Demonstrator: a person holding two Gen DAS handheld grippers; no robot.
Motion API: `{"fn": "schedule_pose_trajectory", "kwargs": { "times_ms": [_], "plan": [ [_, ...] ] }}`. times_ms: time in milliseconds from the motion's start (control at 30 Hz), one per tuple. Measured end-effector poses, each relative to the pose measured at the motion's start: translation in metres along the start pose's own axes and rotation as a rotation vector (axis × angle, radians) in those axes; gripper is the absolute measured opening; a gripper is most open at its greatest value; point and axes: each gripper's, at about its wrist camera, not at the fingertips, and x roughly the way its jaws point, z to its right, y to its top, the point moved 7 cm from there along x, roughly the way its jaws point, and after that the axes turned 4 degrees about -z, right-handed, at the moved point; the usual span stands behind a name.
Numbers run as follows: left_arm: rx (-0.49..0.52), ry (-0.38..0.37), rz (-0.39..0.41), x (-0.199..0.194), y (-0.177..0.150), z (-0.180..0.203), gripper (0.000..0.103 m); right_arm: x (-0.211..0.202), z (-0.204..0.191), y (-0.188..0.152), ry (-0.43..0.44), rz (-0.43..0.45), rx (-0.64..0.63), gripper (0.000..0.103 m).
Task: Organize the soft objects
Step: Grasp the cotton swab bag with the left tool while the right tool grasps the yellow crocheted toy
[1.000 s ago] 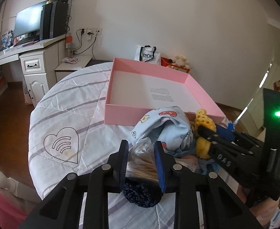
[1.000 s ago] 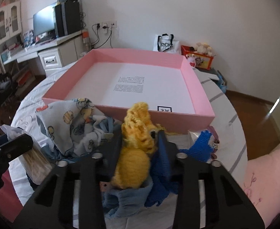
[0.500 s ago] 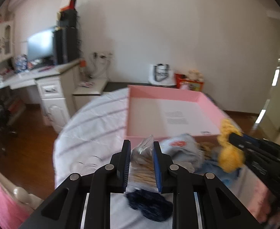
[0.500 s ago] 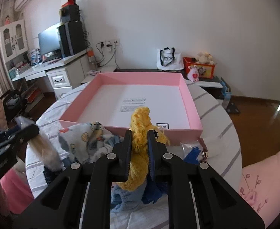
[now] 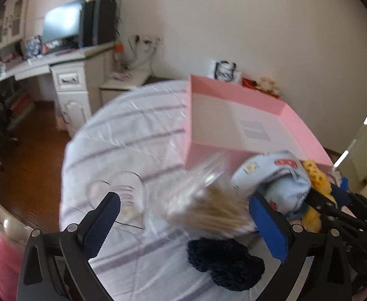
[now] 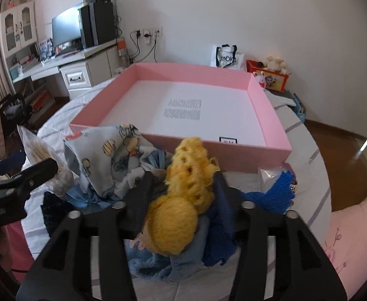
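A pink tray (image 5: 306,130) (image 6: 273,125) with a white floor lies on the round striped table (image 5: 133,135). My left gripper (image 5: 186,215) is open wide; the clear bag of tan sticks (image 5: 208,208) lies blurred between its fingers, beside a dark navy knit piece (image 5: 223,263). My right gripper (image 6: 183,195) stands partly open around the yellow knit item (image 6: 180,205), which rests on a heap of blue cloths (image 6: 168,263). A light blue printed cloth (image 6: 108,158) (image 5: 278,178) lies in front of the tray.
A bright blue knit piece (image 6: 276,195) and a small clear packet lie right of the heap. A desk with a monitor (image 6: 65,30) stands at the back left. A white bag (image 6: 226,56) and a red toy box (image 6: 271,75) stand by the wall.
My left gripper has opened and let go of the bag of sticks, which has dropped toward the table. My right gripper has opened on the yellow knit item and lowered it onto the heap.
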Motion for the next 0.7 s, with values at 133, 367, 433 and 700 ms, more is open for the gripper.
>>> {"fn": "schedule_pose_trajectory", "kwargs": {
  "times_ms": [133, 367, 433, 700],
  "plan": [
    [-0.001, -0.023, -0.025, 0.012, -0.004, 0.005, 0.093, 0.002, 0.003, -0.002, -0.003, -0.006, 0.005, 0.048],
    [0.049, -0.043, -0.004, 0.009, 0.001, 0.013, 0.062, -0.005, 0.007, -0.003, 0.0, 0.003, 0.013, 0.03],
    [0.052, -0.034, 0.003, 0.007, 0.005, 0.012, 0.058, -0.009, 0.01, -0.002, 0.014, 0.009, 0.026, 0.029],
    [0.053, -0.008, 0.017, -0.007, 0.006, 0.014, 0.053, -0.025, 0.018, 0.003, 0.024, 0.049, 0.055, 0.027]
  ]
}}
